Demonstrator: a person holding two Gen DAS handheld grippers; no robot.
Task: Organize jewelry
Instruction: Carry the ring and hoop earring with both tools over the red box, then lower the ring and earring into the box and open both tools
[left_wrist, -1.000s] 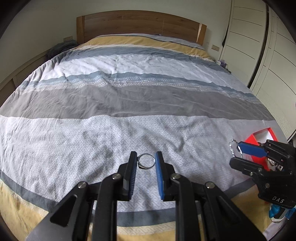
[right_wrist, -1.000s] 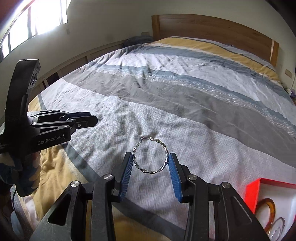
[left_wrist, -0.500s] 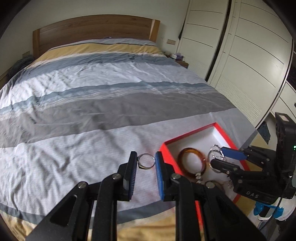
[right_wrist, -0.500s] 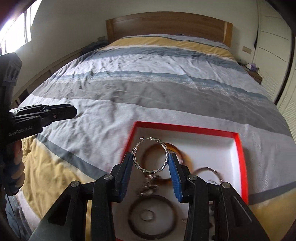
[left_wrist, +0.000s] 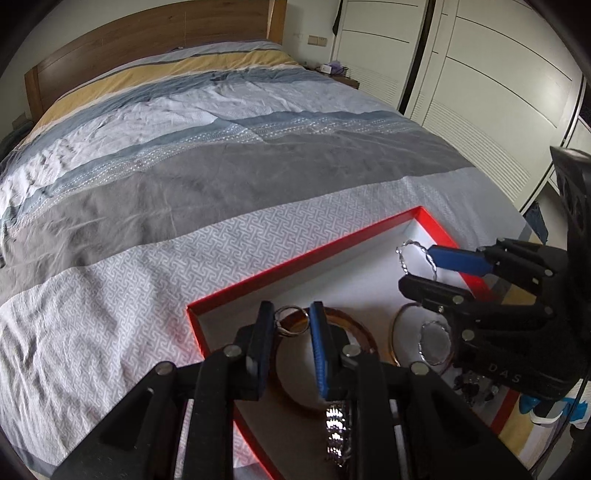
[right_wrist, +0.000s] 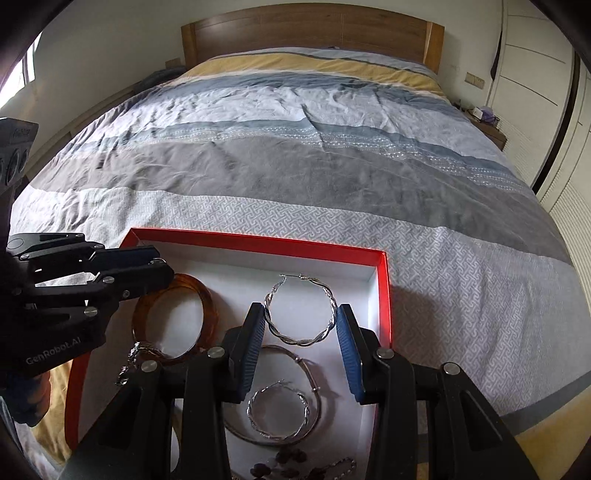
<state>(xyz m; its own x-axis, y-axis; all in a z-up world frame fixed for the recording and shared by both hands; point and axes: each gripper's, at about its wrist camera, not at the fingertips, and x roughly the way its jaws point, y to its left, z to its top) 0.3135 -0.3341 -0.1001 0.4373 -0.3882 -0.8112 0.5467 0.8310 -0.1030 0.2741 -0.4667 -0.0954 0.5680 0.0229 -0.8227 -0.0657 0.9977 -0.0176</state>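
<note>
1. The left gripper (left_wrist: 291, 325) has its blue pads closed on a small silver ring (left_wrist: 291, 320), which sits pinched between them over the near left corner of the red box (left_wrist: 303, 258).
2. The right gripper (right_wrist: 301, 325) clamps a twisted silver hoop earring (right_wrist: 301, 312) by its sides, the hoop upright and its clasp wire uppermost, above the white floor of the box near the right wall (right_wrist: 384, 295).
3. Under the left gripper lies an amber bangle (right_wrist: 173, 321), partly covered by the fingers in the left wrist view; a metal link band (left_wrist: 336, 432) shows lower between them.
4. Below the right gripper lie a plain silver bangle (right_wrist: 314, 369) and, inside it, a second twisted hoop (right_wrist: 279, 410); dark beads (right_wrist: 288, 459) sit at the bottom edge, partly hidden.
5. The box rests on a striped bedspread (right_wrist: 295, 166), with a wooden headboard (right_wrist: 306, 29) beyond and white wardrobe doors (left_wrist: 480, 92) to the right.
</note>
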